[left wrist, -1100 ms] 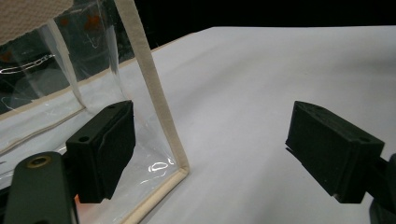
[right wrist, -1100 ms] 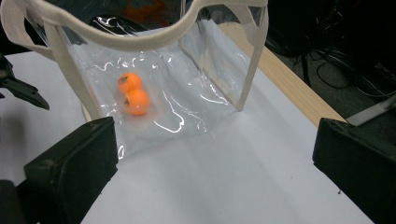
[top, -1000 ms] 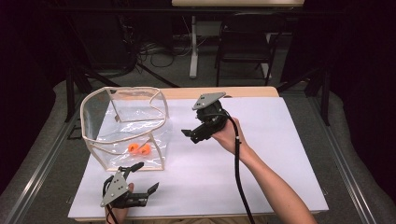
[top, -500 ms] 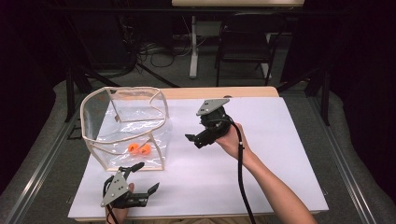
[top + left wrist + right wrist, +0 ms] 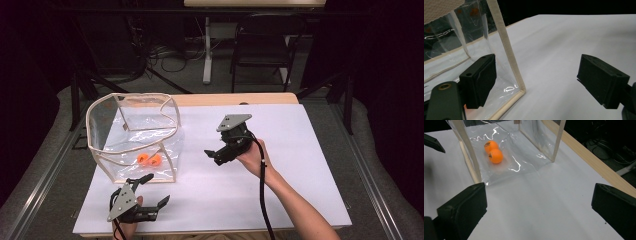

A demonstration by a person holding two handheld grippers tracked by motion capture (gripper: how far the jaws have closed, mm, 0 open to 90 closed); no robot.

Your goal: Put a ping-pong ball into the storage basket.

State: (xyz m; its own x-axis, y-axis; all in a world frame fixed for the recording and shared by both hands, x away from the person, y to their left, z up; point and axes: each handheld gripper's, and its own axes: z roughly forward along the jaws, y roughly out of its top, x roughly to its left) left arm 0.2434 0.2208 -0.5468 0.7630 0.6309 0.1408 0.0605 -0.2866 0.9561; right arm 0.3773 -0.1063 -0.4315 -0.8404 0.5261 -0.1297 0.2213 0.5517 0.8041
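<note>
clear plastic bag [image 5: 135, 137] with cloth trim, at 10 o'clock on desk [image 5: 300, 190] | light, floppy, slick walls: grip stiff trim edge | two orange balls [image 5: 149, 160] inside | left tool [image 5: 146, 189] open at its corner | right tool [image 5: 216, 156] open, empty

High overview; two low tool views, shared bag [image 5: 134, 135]

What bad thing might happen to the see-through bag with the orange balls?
The clear bag looks soft and light, so the open left gripper beside its front corner might push it over or make it slide. Then the two orange balls could roll around inside. The open right gripper might also bump the bag's side.
</note>
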